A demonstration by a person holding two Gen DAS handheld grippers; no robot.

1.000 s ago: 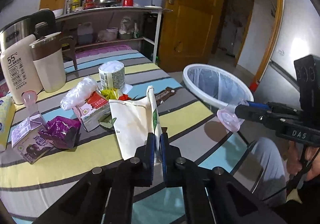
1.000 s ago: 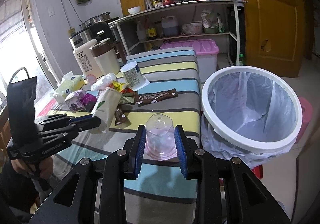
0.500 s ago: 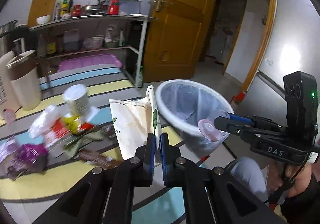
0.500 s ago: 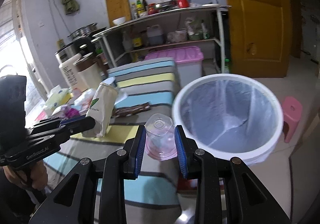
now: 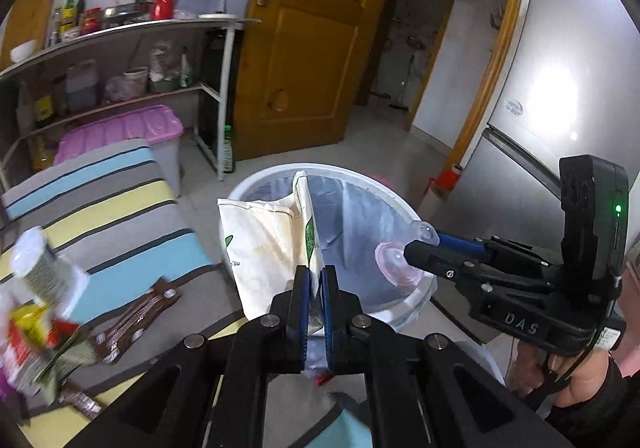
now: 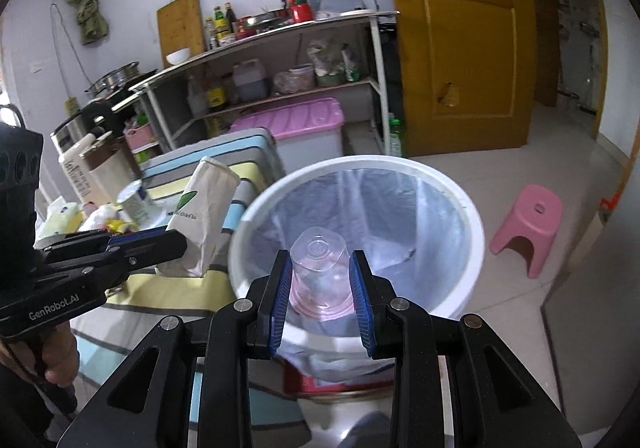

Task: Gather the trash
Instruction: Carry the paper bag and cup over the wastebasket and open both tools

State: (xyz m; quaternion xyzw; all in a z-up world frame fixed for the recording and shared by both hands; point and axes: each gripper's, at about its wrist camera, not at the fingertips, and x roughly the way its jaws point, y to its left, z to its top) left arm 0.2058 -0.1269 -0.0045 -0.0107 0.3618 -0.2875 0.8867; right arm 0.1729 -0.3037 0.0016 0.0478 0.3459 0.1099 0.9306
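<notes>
The left gripper [image 5: 313, 290] is clamped on a cream paper bag [image 5: 268, 248] beside the white trash bin [image 6: 474, 236]. The right gripper [image 6: 322, 290] holds a clear plastic cup [image 6: 320, 268] above the bin's lined opening.

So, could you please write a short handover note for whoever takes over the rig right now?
Left gripper: shut on the white paper bag, held upright at the near rim of the bin.
Right gripper: shut on the clear plastic cup, upside down over the bin's mouth.
Done: both items lifted off the striped table and brought to the bin; neither is released yet.
Left: drop both, then collect the brown wrapper, the small can and the other scraps on the table.
</notes>
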